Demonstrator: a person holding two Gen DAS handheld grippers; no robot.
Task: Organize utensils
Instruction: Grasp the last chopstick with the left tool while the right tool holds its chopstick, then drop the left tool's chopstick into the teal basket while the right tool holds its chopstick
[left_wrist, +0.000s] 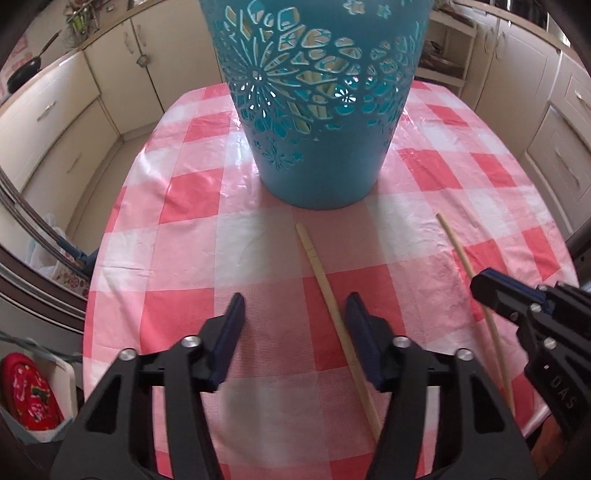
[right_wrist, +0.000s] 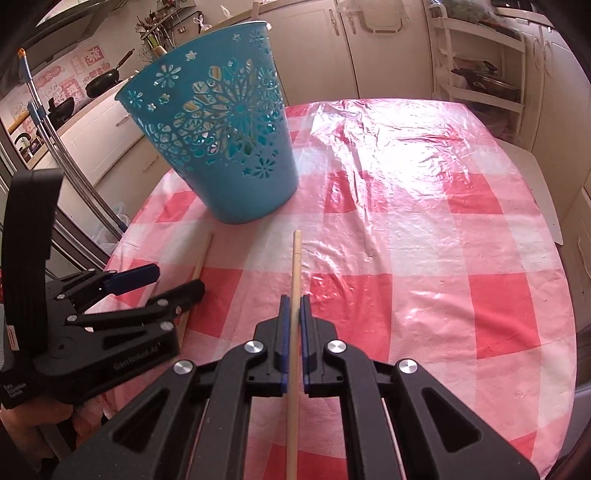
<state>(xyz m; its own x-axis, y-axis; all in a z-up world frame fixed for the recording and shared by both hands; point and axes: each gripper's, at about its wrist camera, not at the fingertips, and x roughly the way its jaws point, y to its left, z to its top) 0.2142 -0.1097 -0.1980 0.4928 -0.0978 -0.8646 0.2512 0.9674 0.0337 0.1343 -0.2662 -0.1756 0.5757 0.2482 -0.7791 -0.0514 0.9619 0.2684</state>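
Checked tablecloth (right_wrist: 424, 240), right tongs (right_wrist: 294, 306) clamped on one chopstick (right_wrist: 295, 266), left tongs (left_wrist: 295, 306) wide apart beside another chopstick (left_wrist: 321, 269).

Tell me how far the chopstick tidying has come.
Done: pale sticks show inside the blue basket. In hand: the right gripper is shut on one chopstick. Left: the other chopstick lies on the table by the open left gripper.

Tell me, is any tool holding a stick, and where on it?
The right tool pinches one chopstick partway along its length. The left tool is open, holding nothing.
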